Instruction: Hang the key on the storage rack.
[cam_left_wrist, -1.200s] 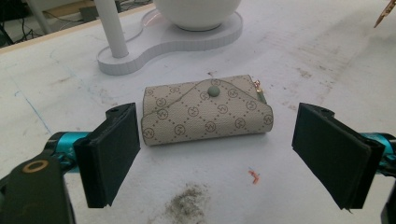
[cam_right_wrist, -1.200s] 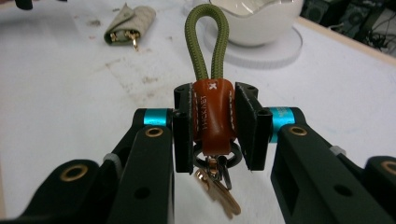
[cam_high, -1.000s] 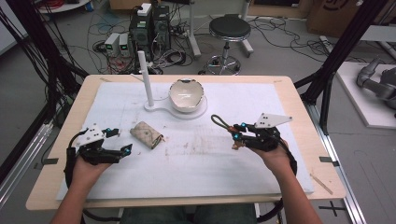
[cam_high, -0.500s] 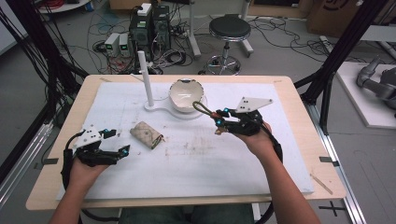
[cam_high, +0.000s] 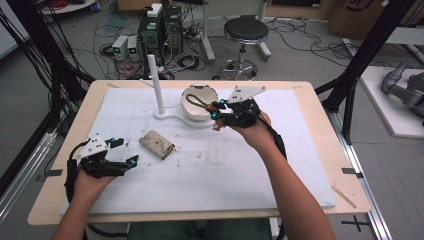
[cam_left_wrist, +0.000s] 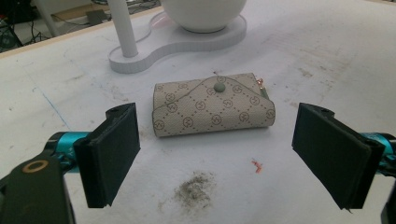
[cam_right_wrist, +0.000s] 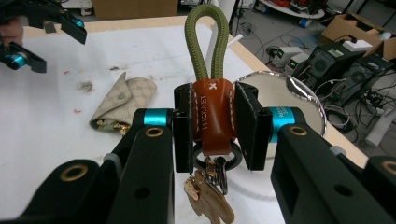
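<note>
One right gripper (cam_right_wrist: 215, 128) clamped on "HACKNEY"-stamped keychain (cam_right_wrist: 212, 116); left gripper (cam_left_wrist: 217, 154) wide apart.

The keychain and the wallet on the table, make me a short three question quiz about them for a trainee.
1. True or false: the right gripper is shut on the keychain.
2. What lies between the jaws of the left gripper, farther out on the table? A) the wallet B) a spoon C) a cup
3. Fill in: in the high view, the right gripper holds the keychain's green loop over the white ____.

Key: 1 true, its pads clamp the brown leather tab. 2 A, the jaws stand wide open and apart from it. 3 bowl.
</note>
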